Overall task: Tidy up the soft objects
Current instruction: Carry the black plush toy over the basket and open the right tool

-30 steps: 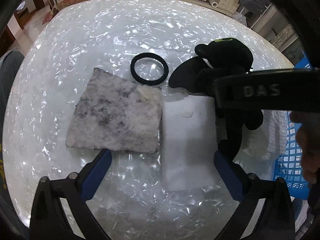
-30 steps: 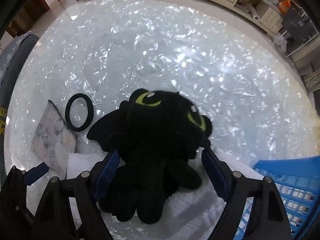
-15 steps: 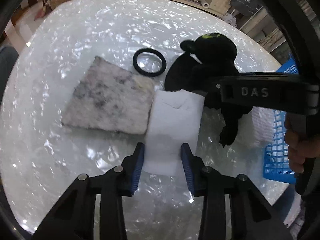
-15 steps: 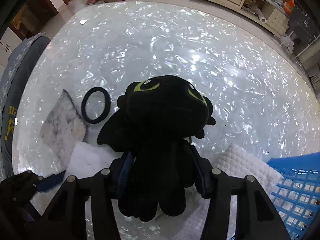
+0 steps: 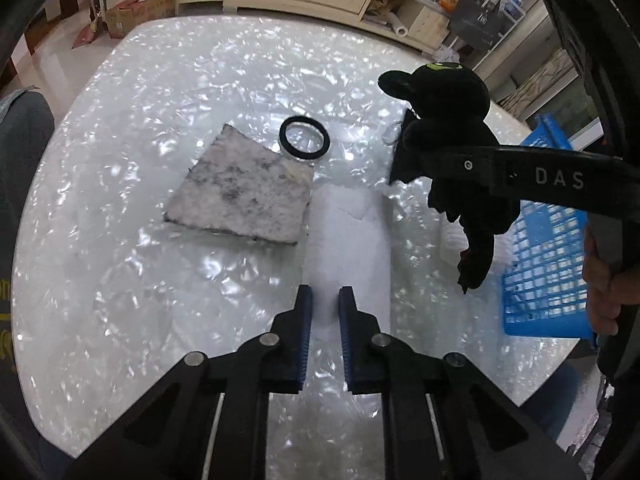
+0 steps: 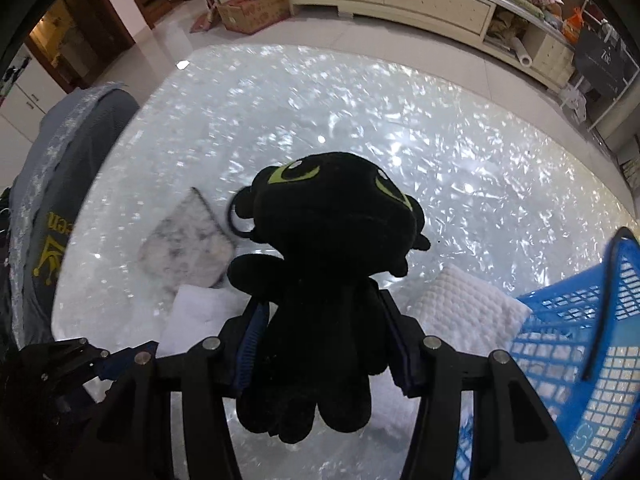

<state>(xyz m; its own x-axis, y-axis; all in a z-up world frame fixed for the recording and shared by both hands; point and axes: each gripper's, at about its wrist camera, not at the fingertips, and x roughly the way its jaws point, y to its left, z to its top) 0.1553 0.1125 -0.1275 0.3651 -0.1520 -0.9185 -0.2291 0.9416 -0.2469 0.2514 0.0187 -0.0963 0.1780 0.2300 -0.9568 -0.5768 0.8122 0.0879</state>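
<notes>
Fingers of the right gripper (image 6: pixel 324 344) clamp the black plush toy (image 6: pixel 332 248); the left gripper (image 5: pixel 325 312) is closing on the white cloth (image 5: pixel 348 236). Transfer step: both likely go next into the blue basket (image 6: pixel 580 360).

Black linkage grippers (image 5: pixel 324 312) with blue ribbed jaws, silver pivot screws, white "DAS" lettering.

My work surface is a glossy white pearl-pattern table (image 5: pixel 168 92). On it: grey-mottled fleece square (image 5: pixel 244 192), black hair tie (image 5: pixel 305 143) just beyond its far corner, white waffle cloth (image 6: pixel 464 304) touching the blue basket (image 6: pixel 568 360) at the right edge.
</notes>
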